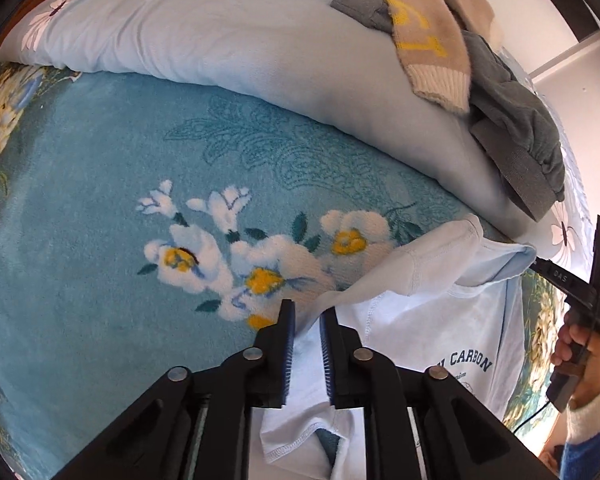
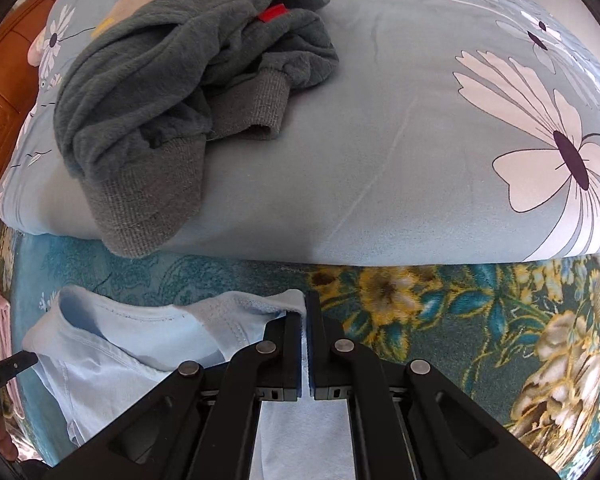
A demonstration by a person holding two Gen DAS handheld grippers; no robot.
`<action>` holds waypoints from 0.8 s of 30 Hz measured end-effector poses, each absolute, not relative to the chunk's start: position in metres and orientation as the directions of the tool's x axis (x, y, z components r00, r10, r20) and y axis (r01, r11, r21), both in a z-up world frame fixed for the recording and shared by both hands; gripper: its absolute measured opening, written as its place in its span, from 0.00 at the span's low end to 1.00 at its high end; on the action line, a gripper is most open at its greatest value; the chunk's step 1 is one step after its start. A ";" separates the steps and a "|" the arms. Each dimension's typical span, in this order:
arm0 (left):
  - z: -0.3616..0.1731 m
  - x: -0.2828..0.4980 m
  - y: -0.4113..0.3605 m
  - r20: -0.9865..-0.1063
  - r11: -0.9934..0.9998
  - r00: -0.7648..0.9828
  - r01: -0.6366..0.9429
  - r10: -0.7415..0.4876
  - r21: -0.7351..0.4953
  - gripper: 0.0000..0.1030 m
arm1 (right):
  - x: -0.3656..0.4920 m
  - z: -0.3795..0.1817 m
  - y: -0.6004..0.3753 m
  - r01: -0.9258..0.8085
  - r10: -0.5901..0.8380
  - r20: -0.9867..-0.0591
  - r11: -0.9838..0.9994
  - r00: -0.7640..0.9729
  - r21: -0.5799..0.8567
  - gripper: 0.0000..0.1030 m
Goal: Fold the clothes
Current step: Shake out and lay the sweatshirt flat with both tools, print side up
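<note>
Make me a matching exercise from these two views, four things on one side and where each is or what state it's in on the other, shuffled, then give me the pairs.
Things:
1. left gripper
2. right gripper
3. grey sweater
4. beige sweater

States or places:
A. draped over the grey one, yellow letters showing
B. shut on the T-shirt's edge
C. bunched on the folded duvet, red tag showing
D. jaws apart, T-shirt cloth between them

Pairs: 1-D, 2-B, 3-C, 4-A
</note>
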State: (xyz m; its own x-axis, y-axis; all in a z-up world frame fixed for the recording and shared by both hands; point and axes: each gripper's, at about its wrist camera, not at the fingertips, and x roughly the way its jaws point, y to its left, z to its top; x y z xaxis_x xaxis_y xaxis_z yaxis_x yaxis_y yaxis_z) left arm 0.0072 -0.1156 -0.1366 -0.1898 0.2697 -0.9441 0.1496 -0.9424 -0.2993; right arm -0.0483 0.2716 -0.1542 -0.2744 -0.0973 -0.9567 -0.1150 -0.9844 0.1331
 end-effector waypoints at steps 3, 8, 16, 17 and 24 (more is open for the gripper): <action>-0.134 0.023 -0.133 -0.923 -0.916 -0.224 0.185 0.314 -0.356 0.36 | -0.050 -0.161 0.270 -0.123 -0.085 -0.961 -0.985 -0.265 0.121 0.02; -0.151 0.057 -0.158 -0.929 -0.890 -0.205 0.282 0.308 -0.358 0.38 | -0.050 -0.165 0.269 -0.139 -0.071 -0.962 -0.984 -0.262 0.110 0.02; -0.189 0.117 -0.167 -0.941 -0.867 -0.123 0.365 0.315 -0.339 0.36 | -0.014 -0.122 0.271 -0.136 -0.090 -0.924 -0.979 -0.372 0.150 0.30; -0.192 0.122 -0.166 -0.940 -0.865 -0.118 0.366 0.321 -0.342 0.36 | -0.005 -0.115 0.273 -0.138 -0.098 -0.915 -0.977 -0.391 0.164 0.31; -0.190 0.137 -0.149 -0.933 -0.877 -0.086 0.320 0.349 -0.358 0.32 | 0.045 -0.101 0.261 -0.125 -0.109 -0.908 -0.977 -0.404 0.173 0.31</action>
